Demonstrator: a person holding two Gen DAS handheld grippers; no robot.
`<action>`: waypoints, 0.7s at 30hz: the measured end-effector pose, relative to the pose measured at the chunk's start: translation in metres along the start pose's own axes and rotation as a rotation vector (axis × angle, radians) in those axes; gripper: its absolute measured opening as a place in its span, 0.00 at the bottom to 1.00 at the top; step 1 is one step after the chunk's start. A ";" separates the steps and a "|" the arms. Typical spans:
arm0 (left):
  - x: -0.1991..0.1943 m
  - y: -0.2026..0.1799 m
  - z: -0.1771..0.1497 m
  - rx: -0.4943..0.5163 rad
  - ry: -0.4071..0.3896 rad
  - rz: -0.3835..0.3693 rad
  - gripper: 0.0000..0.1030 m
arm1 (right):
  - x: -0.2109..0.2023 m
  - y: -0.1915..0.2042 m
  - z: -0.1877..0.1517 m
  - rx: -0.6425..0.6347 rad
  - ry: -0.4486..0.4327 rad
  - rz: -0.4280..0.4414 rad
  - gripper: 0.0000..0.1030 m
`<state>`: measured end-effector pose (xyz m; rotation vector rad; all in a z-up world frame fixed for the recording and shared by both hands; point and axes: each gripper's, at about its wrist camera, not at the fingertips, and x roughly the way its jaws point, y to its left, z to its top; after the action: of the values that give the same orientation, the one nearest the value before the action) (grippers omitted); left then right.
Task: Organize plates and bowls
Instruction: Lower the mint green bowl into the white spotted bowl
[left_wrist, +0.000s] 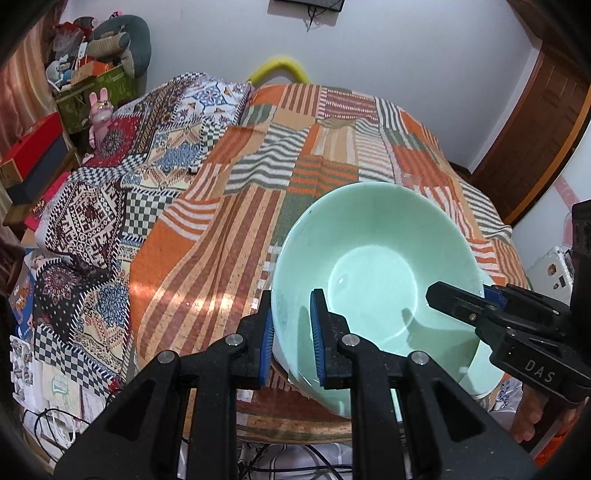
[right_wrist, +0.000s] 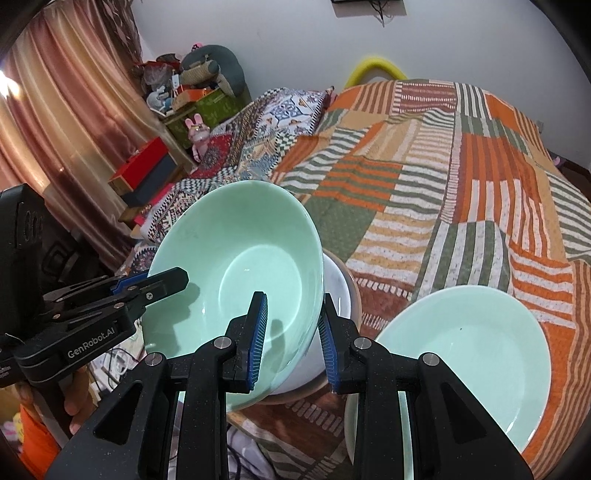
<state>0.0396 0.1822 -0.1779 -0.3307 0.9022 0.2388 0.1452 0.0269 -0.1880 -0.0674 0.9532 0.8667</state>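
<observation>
Both grippers hold one mint-green bowl (left_wrist: 373, 266) by opposite rims, tilted, over the near edge of the bed. My left gripper (left_wrist: 291, 306) is shut on its left rim, one blue pad inside and one outside. My right gripper (right_wrist: 293, 302) is shut on the right rim of the same bowl (right_wrist: 236, 251). Each shows in the other view: the right gripper (left_wrist: 458, 297) and the left gripper (right_wrist: 155, 282). Under the green bowl sits a white bowl (right_wrist: 340, 291) on a tan-rimmed plate (right_wrist: 295, 398). A mint-green plate (right_wrist: 461, 362) lies to the right.
An orange, green and white striped bedspread (left_wrist: 258, 177) covers the bed. A patterned quilt (left_wrist: 110, 206) lies on its left. Boxes and clutter (right_wrist: 147, 173) stand by the curtain. Cables (left_wrist: 48, 424) lie on the floor below. A hand (right_wrist: 77, 402) grips the left tool.
</observation>
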 end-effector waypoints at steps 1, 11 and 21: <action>0.003 0.001 -0.001 -0.001 0.005 0.001 0.16 | 0.002 -0.001 -0.001 0.001 0.006 -0.001 0.25; 0.026 0.006 -0.008 -0.012 0.057 0.019 0.16 | 0.018 -0.005 -0.008 0.004 0.061 -0.004 0.25; 0.041 0.008 -0.012 0.003 0.080 0.053 0.16 | 0.026 -0.007 -0.011 0.009 0.085 0.001 0.25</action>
<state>0.0527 0.1880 -0.2183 -0.3162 0.9908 0.2743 0.1497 0.0340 -0.2160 -0.0968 1.0365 0.8658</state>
